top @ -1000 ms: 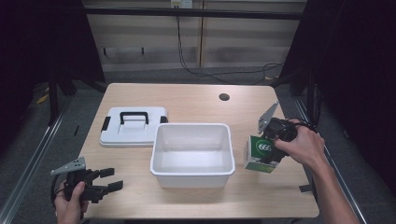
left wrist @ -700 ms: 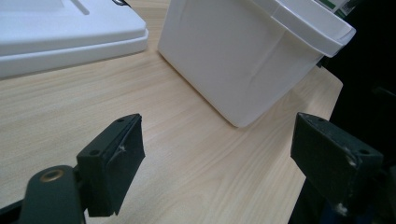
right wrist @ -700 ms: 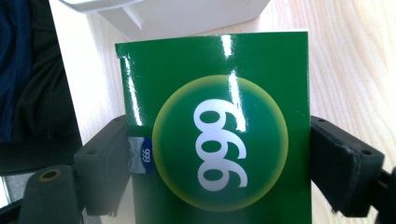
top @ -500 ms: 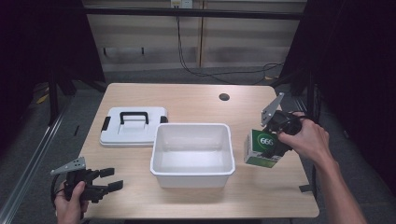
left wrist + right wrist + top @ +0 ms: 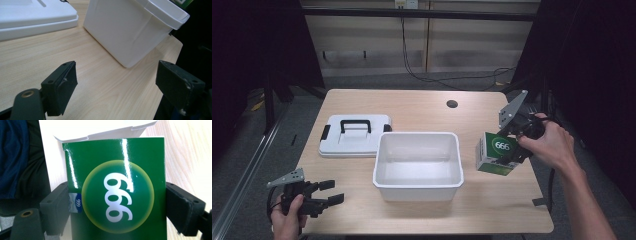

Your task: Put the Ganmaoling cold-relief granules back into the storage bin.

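High view overhead, facing forward; gripper views close, sharing white bin (image 5: 418,160).

Green box (image 5: 493,153) marked 999, tilted, just right of white bin (image 5: 418,165)

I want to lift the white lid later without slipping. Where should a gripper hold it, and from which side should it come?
Probably best is the black handle in the middle of the white lid. The lid lies flat on the table, wide and thin, so its edges give little to pinch. The handle stands up as a narrow bar; come straight down from above, one jaw on each side of it.
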